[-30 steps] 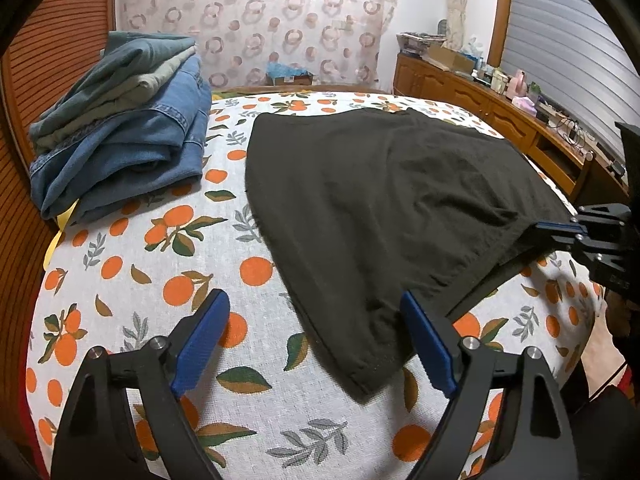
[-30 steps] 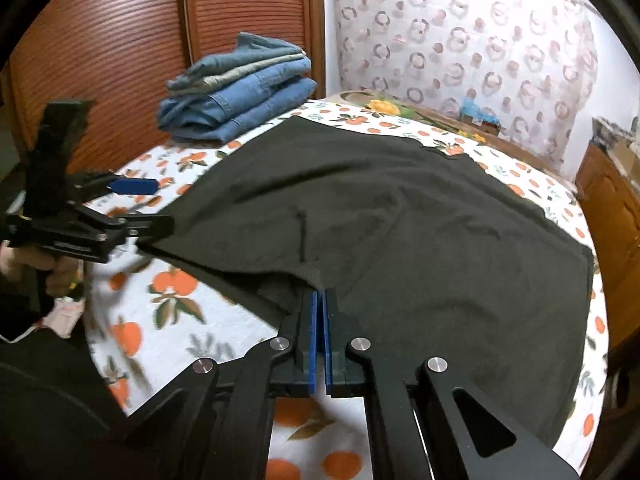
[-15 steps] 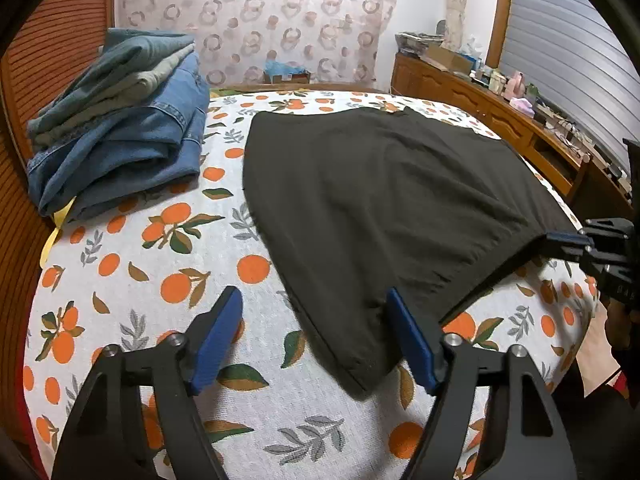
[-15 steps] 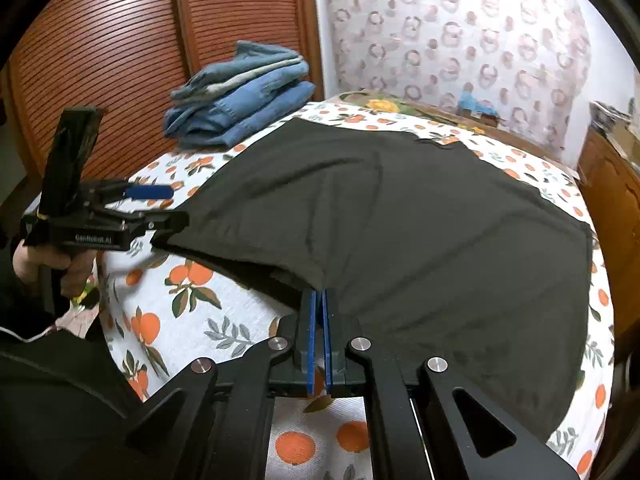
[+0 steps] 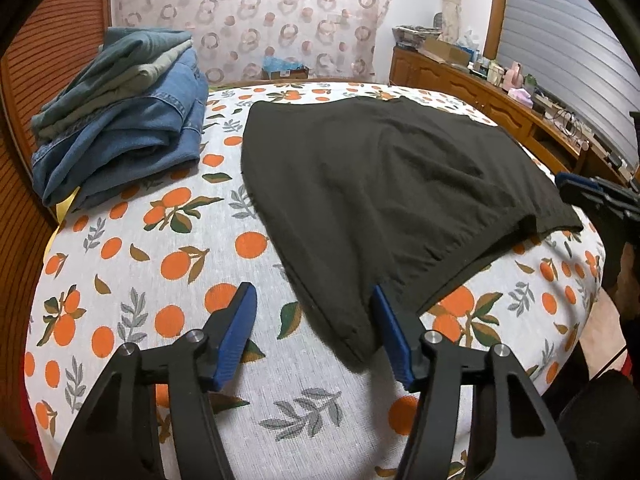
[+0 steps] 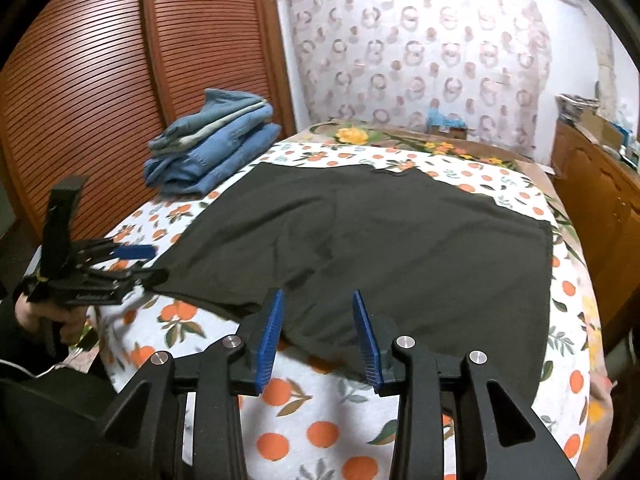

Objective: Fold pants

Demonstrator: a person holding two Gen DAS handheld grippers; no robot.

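My left gripper point(image 5: 314, 330) hovers low over the near edge of the bed point(image 5: 168, 248); jaws closing, w/ the near corner of the dark pants point(image 5: 380, 184) lying between the blue pads point(image 5: 236, 332), not yet pinched. My right gripper point(image 6: 318, 334) sits at the other near edge of the same garment; jaws opening, cloth under and between the pads, no grip on it.

Pants: dark olive-black, spread flat across the middle of the bed on the orange-print sheet, one layer folded over another, the lower edge showing along the near side. Far edge reaches toward the patterned curtain point(image 5: 256, 16).

Stack of folded jeans point(image 5: 120, 120) at the far-left corner of the bed, beside the slatted wooden doors point(image 6: 120, 80), well apart from the pants.

Wooden dresser point(image 5: 480, 92) along the right wall, top cluttered w/ small items, too small to identify.

Writing: small white lettering on the left gripper body in the right wrist view, not legible. No other labels or brands readable.
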